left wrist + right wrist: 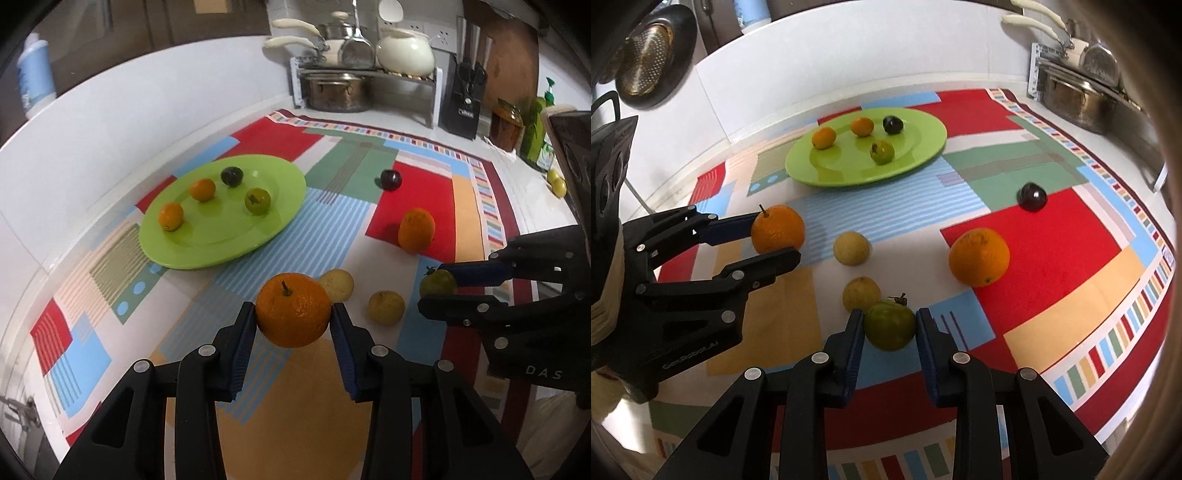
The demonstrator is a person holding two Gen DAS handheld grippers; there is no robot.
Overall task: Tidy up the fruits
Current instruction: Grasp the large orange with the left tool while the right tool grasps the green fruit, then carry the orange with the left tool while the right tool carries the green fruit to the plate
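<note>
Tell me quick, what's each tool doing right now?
Left tool: closed on an orange.
Right tool: closed on a green fruit.

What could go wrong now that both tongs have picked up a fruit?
The round orange is pinched only at its sides by the left tongs, so it might slip out and roll across the cloth. The green plate already holds four small fruits; a new one set down carelessly could knock them. The green tomato in the right tongs might bruise if squeezed hard.
</note>
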